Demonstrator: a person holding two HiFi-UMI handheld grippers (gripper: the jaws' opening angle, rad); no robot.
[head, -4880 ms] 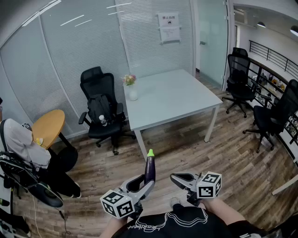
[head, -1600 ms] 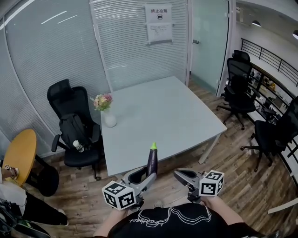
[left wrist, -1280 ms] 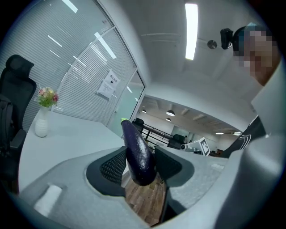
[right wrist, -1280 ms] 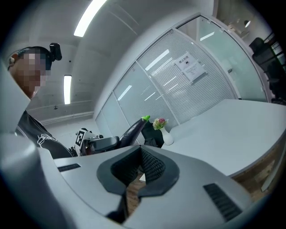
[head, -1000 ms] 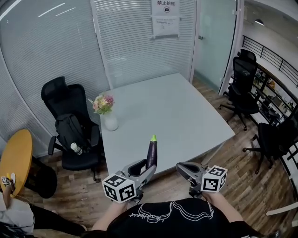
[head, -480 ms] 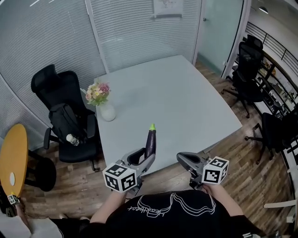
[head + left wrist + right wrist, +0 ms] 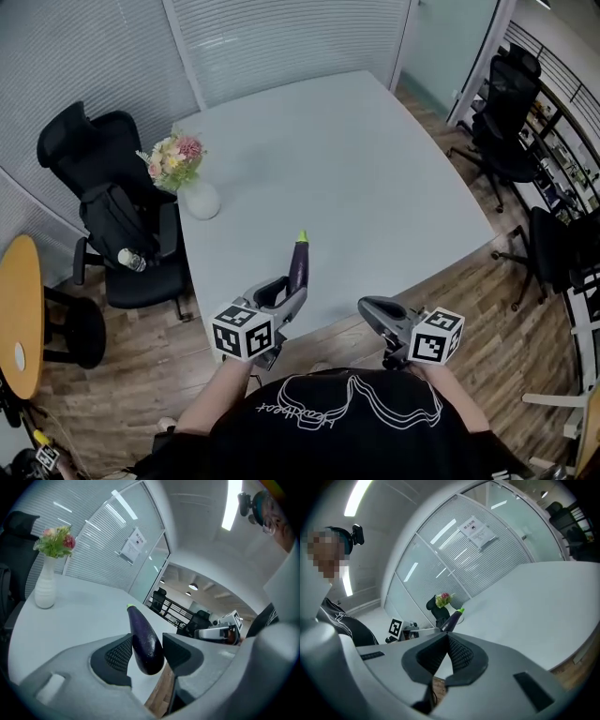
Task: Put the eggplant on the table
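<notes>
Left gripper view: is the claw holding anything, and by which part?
The left claw grips the eggplant by its rounded bottom end, green stem up.

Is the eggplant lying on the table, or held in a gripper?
Held: the left gripper clamps the eggplant between its pads, clear of the table.

One purple eggplant (image 7: 298,267), two grippers, left gripper (image 7: 285,289) and right gripper (image 7: 371,311), one pale table (image 7: 375,159), one vase of flowers (image 7: 197,197), three black office chairs (image 7: 89,155) (image 7: 511,98) (image 7: 555,248), one round wooden table (image 7: 19,319).
</notes>
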